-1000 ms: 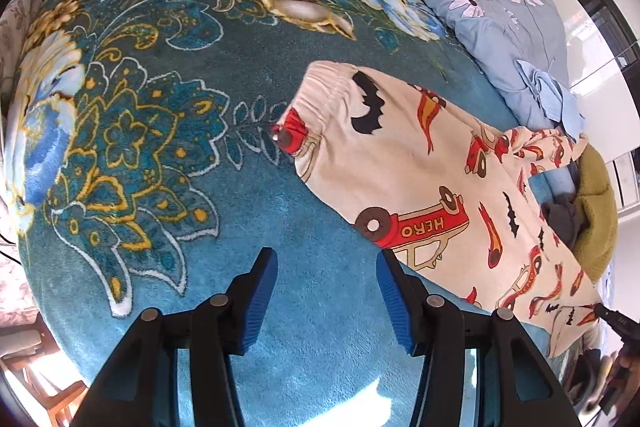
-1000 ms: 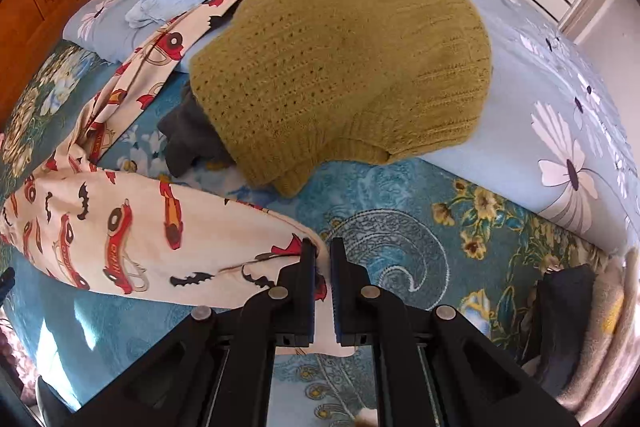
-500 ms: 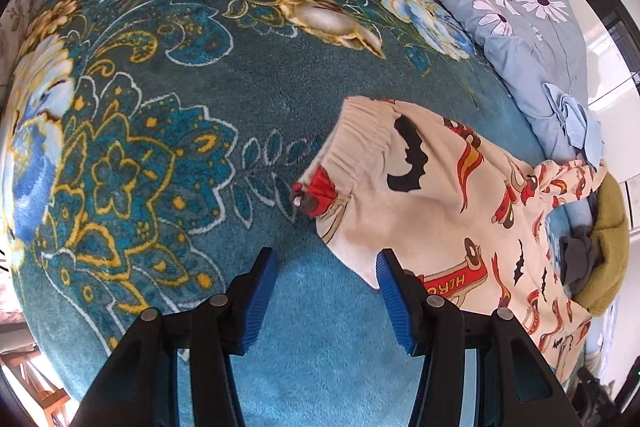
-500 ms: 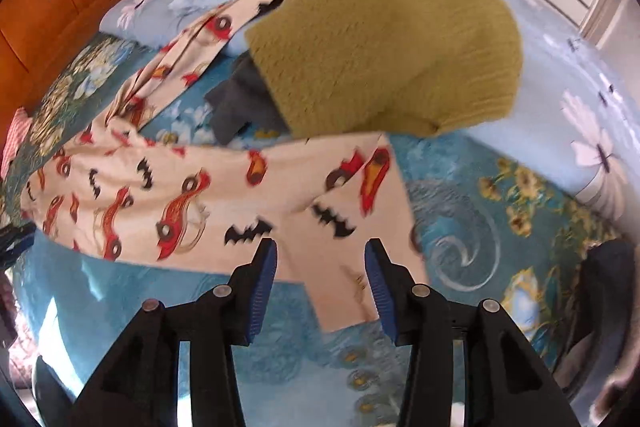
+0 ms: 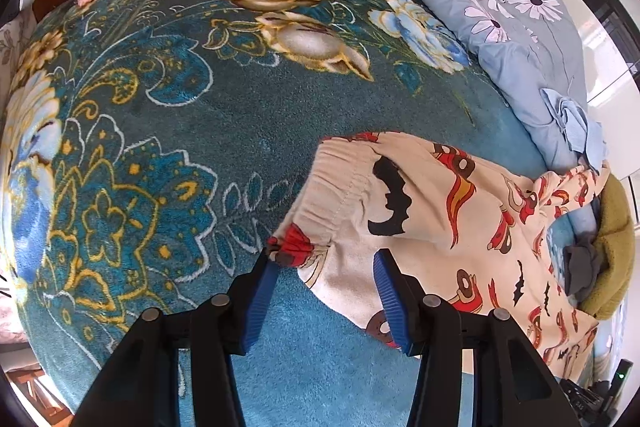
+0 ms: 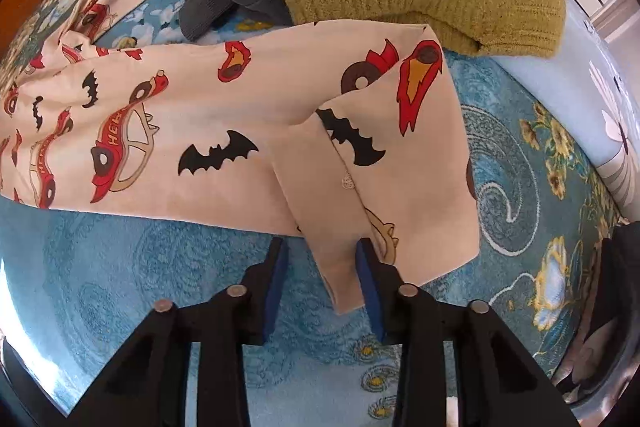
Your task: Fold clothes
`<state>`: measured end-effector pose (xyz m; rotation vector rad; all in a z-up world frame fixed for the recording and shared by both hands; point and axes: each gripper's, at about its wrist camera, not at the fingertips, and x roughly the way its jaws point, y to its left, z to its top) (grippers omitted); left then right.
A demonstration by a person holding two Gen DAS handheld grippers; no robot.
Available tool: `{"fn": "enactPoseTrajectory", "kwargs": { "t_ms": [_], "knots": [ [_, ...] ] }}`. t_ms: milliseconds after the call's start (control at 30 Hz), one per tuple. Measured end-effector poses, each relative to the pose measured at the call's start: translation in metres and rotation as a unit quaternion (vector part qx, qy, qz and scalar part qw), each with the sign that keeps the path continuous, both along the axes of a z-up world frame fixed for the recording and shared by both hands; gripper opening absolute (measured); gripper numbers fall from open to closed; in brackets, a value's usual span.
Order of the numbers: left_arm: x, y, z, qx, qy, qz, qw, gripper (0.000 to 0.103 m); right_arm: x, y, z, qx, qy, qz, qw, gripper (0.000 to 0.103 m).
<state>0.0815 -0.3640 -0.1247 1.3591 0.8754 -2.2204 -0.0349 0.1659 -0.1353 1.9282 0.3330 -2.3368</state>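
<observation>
The cream pyjama trousers printed with red cars and black bats (image 5: 432, 215) lie lengthwise across the teal floral bed blanket (image 5: 168, 115). The left tongs (image 5: 324, 291), apart, straddle the waistband corner; the right tongs (image 6: 320, 267), apart, straddle a leg hem (image 6: 344, 267), so each end has its own arm nearest.

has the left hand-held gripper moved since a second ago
Yes. The left hand-held gripper has closed in on the pants waistband, its open fingers now straddling the corner on the blanket.
</observation>
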Motion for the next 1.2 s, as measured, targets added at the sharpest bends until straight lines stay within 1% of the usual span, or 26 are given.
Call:
{"fn": "enactPoseTrajectory", "kwargs": {
  "t_ms": [33,67,100,133,167,233,300,367,400,467,533,600,700,733,767,800,933,1033,1200],
  "knots": [
    [0.0,-0.001,0.0,0.001,0.001,0.001,1.0,0.048,0.0,0.002,0.001,0.004,-0.003,-0.003,1.0,0.015],
    [0.0,-0.001,0.0,0.002,0.001,0.003,1.0,0.046,-0.001,0.005,0.003,0.004,-0.006,-0.008,1.0,0.01],
    [0.001,-0.002,0.0,0.003,0.0,0.005,1.0,0.045,-0.001,0.01,0.007,-0.01,-0.009,-0.02,1.0,0.009],
    [0.001,-0.004,0.0,0.004,0.0,0.007,1.0,0.04,-0.001,0.017,0.013,-0.028,-0.01,-0.034,0.999,0.008],
    [0.001,-0.005,0.0,0.006,0.001,0.008,0.9999,0.037,0.002,0.03,0.025,-0.06,0.0,-0.055,0.997,0.008],
    [0.003,-0.008,0.0,0.014,0.004,0.011,0.9998,0.033,0.007,0.055,0.049,-0.123,0.02,-0.096,0.988,0.007],
    [0.005,-0.012,0.0,0.025,0.006,0.015,0.9996,0.03,0.012,0.08,0.072,-0.186,0.04,-0.136,0.972,0.007],
    [0.009,-0.016,0.001,0.037,0.012,0.019,0.9991,0.028,0.018,0.106,0.096,-0.247,0.06,-0.176,0.951,0.007],
    [0.01,-0.017,0.002,0.039,0.016,0.021,0.9989,0.028,0.023,0.123,0.107,-0.27,0.071,-0.198,0.94,0.007],
    [0.012,-0.019,0.001,0.044,0.016,0.024,0.9986,0.028,0.032,0.15,0.122,-0.301,0.083,-0.235,0.92,0.007],
    [0.013,-0.022,-0.002,0.053,0.013,0.029,0.9981,0.028,0.031,0.175,0.129,-0.309,0.084,-0.265,0.909,0.007],
    [0.015,-0.025,-0.006,0.06,0.011,0.039,0.9974,0.028,0.036,0.205,0.125,-0.314,0.079,-0.293,0.9,0.007],
    [0.016,-0.031,-0.01,0.069,0.012,0.05,0.9963,0.028,0.053,0.232,0.112,-0.32,0.065,-0.327,0.887,0.007],
    [0.016,-0.031,-0.011,0.07,0.012,0.05,0.9962,0.028,0.056,0.237,0.107,-0.321,0.061,-0.334,0.884,0.007],
    [0.016,-0.032,-0.011,0.068,0.012,0.051,0.9963,0.031,0.06,0.24,0.102,-0.32,0.057,-0.338,0.883,0.007],
    [0.015,-0.032,-0.011,0.067,0.011,0.052,0.9963,0.031,0.063,0.242,0.098,-0.32,0.054,-0.34,0.882,0.007],
    [0.014,-0.031,-0.012,0.071,0.017,0.054,0.9958,0.031,0.061,0.239,0.089,-0.316,0.046,-0.335,0.887,0.006],
    [0.014,-0.032,-0.012,0.086,0.033,0.061,0.9938,0.029,0.06,0.236,0.082,-0.313,0.039,-0.33,0.89,0.006],
    [0.012,-0.028,-0.009,0.07,0.03,0.066,0.9949,0.022,0.057,0.231,0.071,-0.307,0.029,-0.323,0.895,0.007]
  ]
}}
